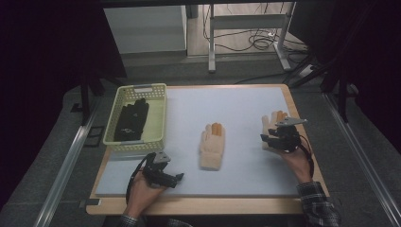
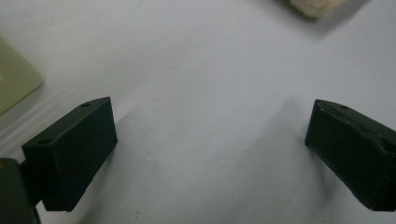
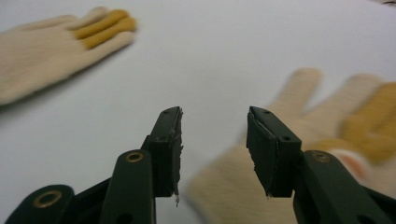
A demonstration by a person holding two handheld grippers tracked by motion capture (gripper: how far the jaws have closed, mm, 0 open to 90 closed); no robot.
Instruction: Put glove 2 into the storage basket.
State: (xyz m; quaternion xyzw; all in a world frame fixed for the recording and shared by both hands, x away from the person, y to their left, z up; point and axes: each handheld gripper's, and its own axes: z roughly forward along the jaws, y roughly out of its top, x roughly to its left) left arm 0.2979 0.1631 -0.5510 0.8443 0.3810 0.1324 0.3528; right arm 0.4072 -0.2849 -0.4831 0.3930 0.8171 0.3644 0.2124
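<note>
I am at the pick-up step: my right hand-held gripper (image 1: 270,140) is over the right glove (image 1: 273,124), which lies flat on the table (image 1: 246,101) near its right edge, fingers pointing away from me. In the right gripper view that glove (image 3: 299,140) is just under and beyond my jaws, its cuff end nearest to me. The jaws stand about half open with nothing between them; the pads do not press on the fabric yet. The picture is blurred there, so I cannot tell if a jaw tip brushes the knit.

The middle glove (image 1: 212,145) lies well apart from it, in the middle of the table, also flat, with orange-tinted fingers. It shows at the upper left of the right gripper view (image 3: 51,42). A black glove (image 1: 131,119) lies already in the basket (image 1: 159,113) at the far left of the table, so I judge that the cream gloves are to follow it.

My left hand-held gripper (image 1: 170,178) rests low near the front edge of the table, jaws wide apart and empty, above bare table surface; the basket's corner (image 2: 14,79) is just to its left.

Next I need to bring the right jaws down so that one pad goes on either side of a fold of the cuff, pinch enough knit that it does not slip, lift it clear, and carry it across the table, over the middle glove, to the basket.
</note>
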